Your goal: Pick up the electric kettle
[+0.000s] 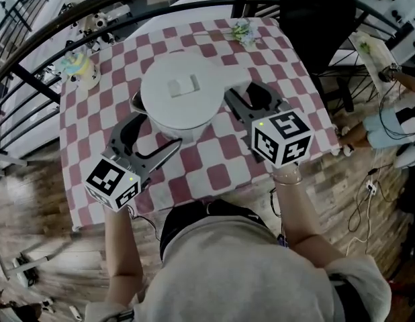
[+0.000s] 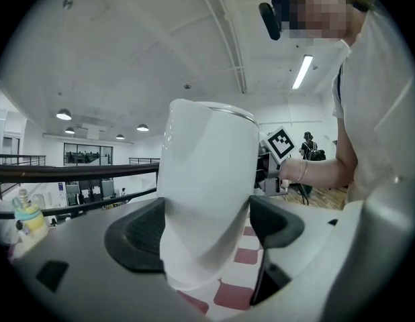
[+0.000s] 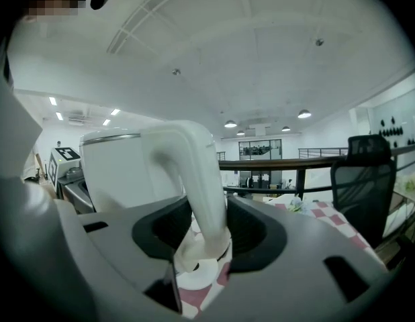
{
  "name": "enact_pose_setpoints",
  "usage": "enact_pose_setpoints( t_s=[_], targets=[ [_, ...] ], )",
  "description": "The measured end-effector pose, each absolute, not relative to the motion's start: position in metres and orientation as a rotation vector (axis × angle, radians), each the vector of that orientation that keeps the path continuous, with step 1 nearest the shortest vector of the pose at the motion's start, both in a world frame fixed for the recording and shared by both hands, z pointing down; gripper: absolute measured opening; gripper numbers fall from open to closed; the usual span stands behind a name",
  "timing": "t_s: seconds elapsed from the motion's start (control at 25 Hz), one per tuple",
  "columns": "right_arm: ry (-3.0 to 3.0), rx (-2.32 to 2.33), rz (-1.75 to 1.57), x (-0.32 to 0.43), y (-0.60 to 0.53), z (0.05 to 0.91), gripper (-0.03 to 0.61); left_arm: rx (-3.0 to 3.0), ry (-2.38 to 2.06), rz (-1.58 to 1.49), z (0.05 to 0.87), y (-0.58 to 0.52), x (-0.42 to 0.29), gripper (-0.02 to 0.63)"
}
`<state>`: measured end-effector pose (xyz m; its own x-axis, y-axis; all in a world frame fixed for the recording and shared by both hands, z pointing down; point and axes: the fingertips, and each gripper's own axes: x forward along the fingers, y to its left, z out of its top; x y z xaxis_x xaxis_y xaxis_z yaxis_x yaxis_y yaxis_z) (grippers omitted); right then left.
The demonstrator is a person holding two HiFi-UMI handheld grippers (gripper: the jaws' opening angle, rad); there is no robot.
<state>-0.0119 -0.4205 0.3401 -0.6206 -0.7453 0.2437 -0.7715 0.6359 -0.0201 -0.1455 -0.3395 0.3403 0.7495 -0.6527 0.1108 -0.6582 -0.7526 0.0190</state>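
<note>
The white electric kettle (image 1: 180,89) is seen from above over the checkered table, hanging between both grippers. My left gripper (image 1: 154,123) is shut on the kettle's body; in the left gripper view both dark pads (image 2: 137,237) press on the white wall (image 2: 207,180). My right gripper (image 1: 251,99) is shut on the curved handle (image 3: 197,180), which runs down between its jaws, with the body (image 3: 120,173) behind. A white round disc (image 3: 204,274) lies on the cloth under the handle's lower end.
The red and white checkered tablecloth (image 1: 214,166) covers a small table. A colourful bottle (image 1: 80,66) stands at its far left corner and a small crumpled bundle (image 1: 242,31) at the far edge. A black railing (image 1: 33,79) curves around; a black chair (image 1: 315,19) stands far right.
</note>
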Motion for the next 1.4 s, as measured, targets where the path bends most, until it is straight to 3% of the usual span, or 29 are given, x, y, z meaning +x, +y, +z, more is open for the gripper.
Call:
enact_pose_setpoints(
  t_s=[1.4],
  targets=[
    [-2.736, 1.079, 0.192, 0.021, -0.302, 0.354, 0.172, 2.765, -1.201, 0.123, 0.357, -0.21, -0.104, 0.4]
  ],
)
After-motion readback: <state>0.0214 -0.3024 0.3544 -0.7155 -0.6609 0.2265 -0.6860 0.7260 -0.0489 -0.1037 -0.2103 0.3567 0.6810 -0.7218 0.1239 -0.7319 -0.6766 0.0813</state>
